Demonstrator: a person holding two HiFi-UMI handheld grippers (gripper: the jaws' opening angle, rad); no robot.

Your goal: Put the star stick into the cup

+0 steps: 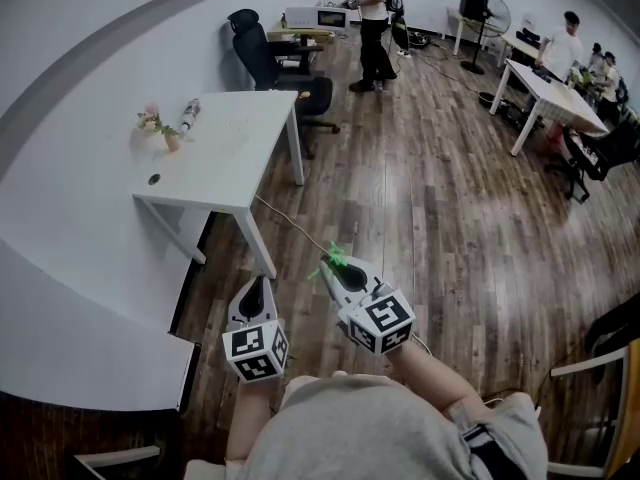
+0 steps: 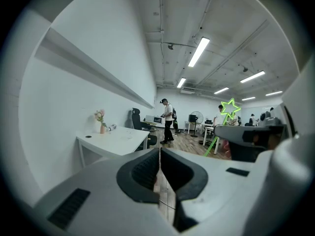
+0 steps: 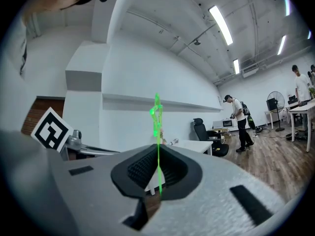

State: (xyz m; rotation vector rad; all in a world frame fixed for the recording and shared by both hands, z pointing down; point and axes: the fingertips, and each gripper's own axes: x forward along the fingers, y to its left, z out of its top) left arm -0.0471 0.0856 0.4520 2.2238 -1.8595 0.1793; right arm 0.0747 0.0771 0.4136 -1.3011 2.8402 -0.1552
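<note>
My right gripper [image 1: 334,266] is shut on a thin green star stick [image 1: 336,259], held over the wooden floor. In the right gripper view the stick [image 3: 157,119] rises straight up from between the closed pads of that gripper [image 3: 157,170]. The left gripper view catches its star head [image 2: 229,107] at the right. My left gripper [image 1: 256,283] hangs beside it, jaws shut on nothing [image 2: 160,159]. Ahead to the left stands a white table [image 1: 235,158] with a small pink cup [image 1: 171,140] that holds flowers near the wall; the same cup [image 2: 102,129] shows in the left gripper view.
A small bottle-like thing [image 1: 190,113] lies by the cup. A black office chair [image 1: 275,63] stands behind the table, and a person [image 1: 372,18] stands farther back. Desks with seated people [image 1: 560,78] fill the right side. A curved white counter [image 1: 70,338] lies at my left.
</note>
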